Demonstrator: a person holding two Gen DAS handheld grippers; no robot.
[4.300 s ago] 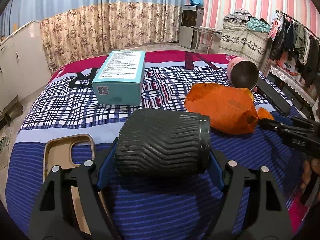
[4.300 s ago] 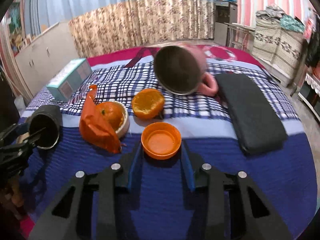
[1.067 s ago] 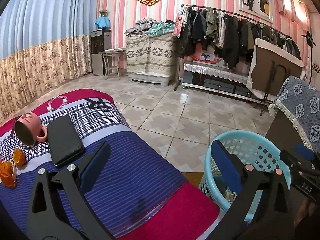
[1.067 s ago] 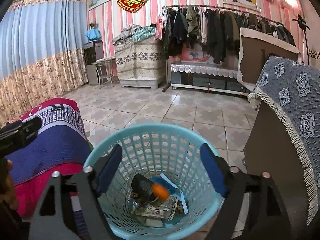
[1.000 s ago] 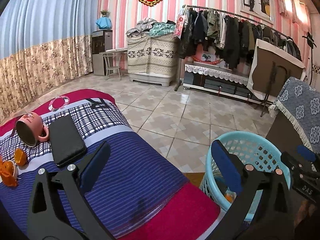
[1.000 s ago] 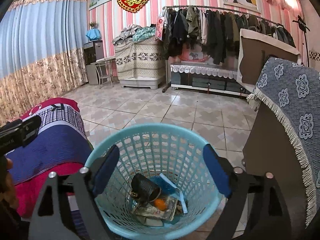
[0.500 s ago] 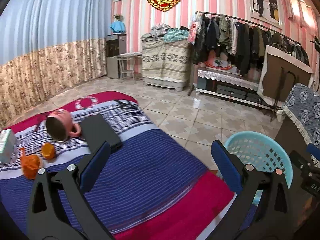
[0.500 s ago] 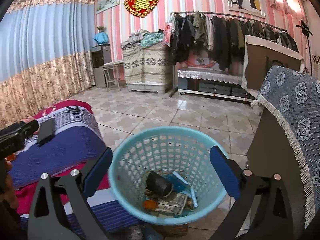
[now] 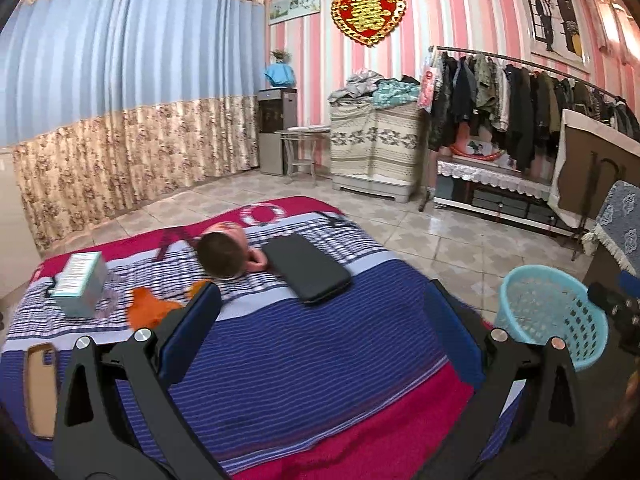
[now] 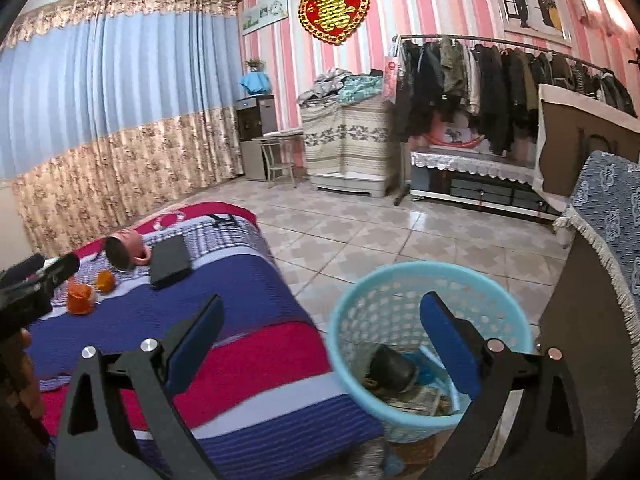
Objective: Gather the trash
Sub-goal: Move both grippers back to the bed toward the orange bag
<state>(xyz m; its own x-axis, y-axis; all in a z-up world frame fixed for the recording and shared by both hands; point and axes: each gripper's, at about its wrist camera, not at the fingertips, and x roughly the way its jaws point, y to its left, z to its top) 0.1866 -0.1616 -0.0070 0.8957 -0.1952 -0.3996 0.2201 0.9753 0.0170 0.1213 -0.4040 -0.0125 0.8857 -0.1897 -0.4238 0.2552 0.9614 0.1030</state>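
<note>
My left gripper (image 9: 320, 300) hangs open and empty above the blue striped bed (image 9: 304, 360). On the bed lie an orange plastic bag (image 9: 150, 308), a pink mug (image 9: 224, 254) on its side and a teal box (image 9: 80, 278). My right gripper (image 10: 322, 312) is open too, with nothing in it, over the gap between the bed and the light blue trash basket (image 10: 400, 308). Inside the basket lie a black cup (image 10: 390, 368) and some paper scraps. The orange bag (image 10: 80, 296) and an orange peel (image 10: 105, 280) show far left on the bed.
A black flat case (image 9: 306, 268) lies beside the mug, and a tan phone case (image 9: 38, 388) at the bed's near left. A cabinet with a blue fringed cloth (image 10: 600, 240) stands right of the basket. Tiled floor, a clothes rack and curtains lie beyond.
The black cup and orange lid held earlier have left the grippers; the cup lies in the basket. Both views have swung left toward the bed, and the basket has slid right.
</note>
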